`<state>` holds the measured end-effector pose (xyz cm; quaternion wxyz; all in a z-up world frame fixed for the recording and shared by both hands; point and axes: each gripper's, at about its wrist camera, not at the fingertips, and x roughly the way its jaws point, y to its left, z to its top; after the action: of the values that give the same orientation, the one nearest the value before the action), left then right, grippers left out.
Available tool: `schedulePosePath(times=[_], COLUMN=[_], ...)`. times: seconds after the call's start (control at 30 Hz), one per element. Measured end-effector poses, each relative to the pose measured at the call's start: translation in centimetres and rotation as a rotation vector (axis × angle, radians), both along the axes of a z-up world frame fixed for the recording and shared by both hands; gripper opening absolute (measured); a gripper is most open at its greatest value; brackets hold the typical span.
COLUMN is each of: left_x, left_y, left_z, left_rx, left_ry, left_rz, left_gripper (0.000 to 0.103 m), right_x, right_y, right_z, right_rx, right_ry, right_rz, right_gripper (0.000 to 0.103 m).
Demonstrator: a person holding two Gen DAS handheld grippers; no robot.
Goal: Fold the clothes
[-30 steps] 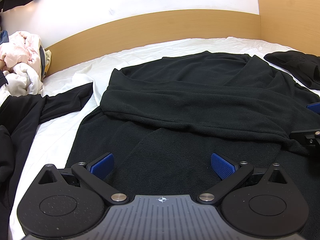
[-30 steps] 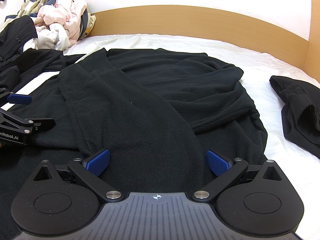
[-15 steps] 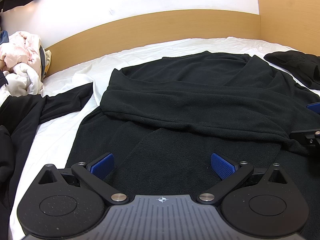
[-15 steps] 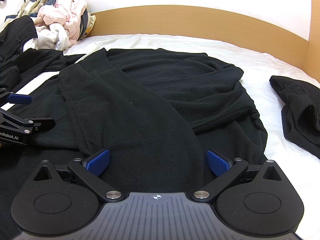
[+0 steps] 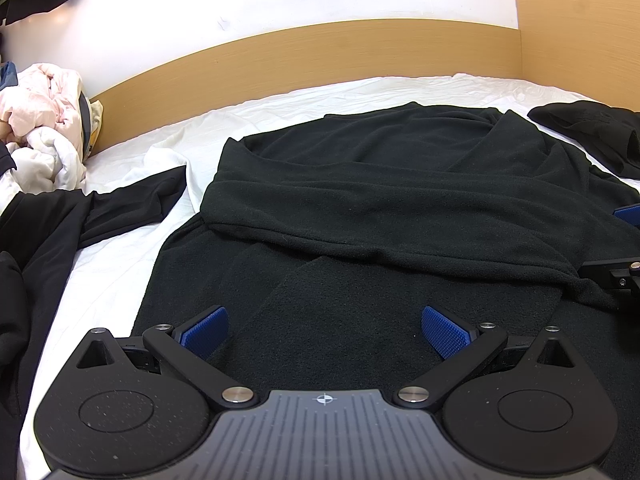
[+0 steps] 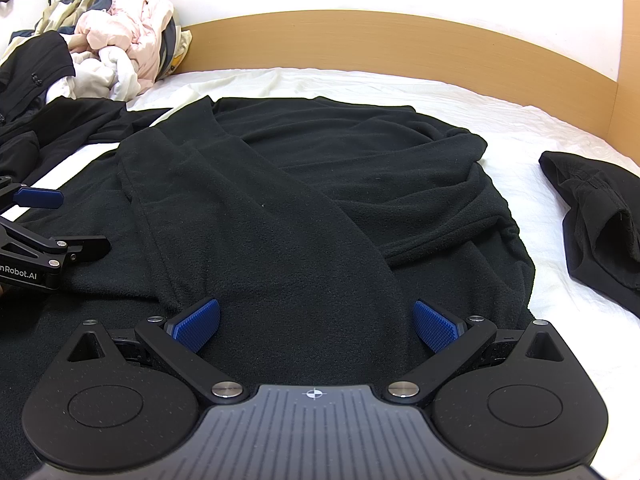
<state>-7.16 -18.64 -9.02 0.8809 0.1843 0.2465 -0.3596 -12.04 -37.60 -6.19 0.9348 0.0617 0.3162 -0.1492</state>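
Left gripper (image 5: 324, 330): fingers spread wide, blue pads empty, low over the near hem area of the black fleece garment (image 5: 400, 208). Right gripper (image 6: 316, 324): fingers likewise wide apart, nothing between them, over the same hem further right. Cannot tell if either set of fingers touches the cloth.

Fleece garment lies flat on the white bed sheet (image 6: 520, 120), roughly centre of the bed. Both sleeves are folded in across the body; the upper one runs as a thick band from the left edge to the right, its cuff ending beside the right gripper.

Further out: a second black garment (image 5: 80, 216) to the left with a sleeve stretched toward the fleece; a small folded black item (image 6: 592, 220) to the right, apart; pink and white laundry pile (image 6: 128, 40) at the wooden headboard (image 5: 320, 56).

Risks, judged:
- Pinching only the top layer at the hem would leave the layer below behind and skew the fold.
- Uneven lift between the two grippers could slide the crossed sleeves out.
- Thick fleece may slip from a shallow grip.
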Motion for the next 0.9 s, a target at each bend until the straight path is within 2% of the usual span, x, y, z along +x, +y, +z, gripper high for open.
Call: schedulePosePath(times=[0.9], left_x=[0.15], left_y=[-0.01], left_z=[-0.01], left_rx=[-0.003], left_ry=[0.011], left_rz=[-0.003], left_gripper=[0.103], right_x=[0.00], right_y=[-0.03], right_z=[0.02], right_rx=[0.001], right_ry=[0.000], right_rz=[0.000], right_gripper=[0.103])
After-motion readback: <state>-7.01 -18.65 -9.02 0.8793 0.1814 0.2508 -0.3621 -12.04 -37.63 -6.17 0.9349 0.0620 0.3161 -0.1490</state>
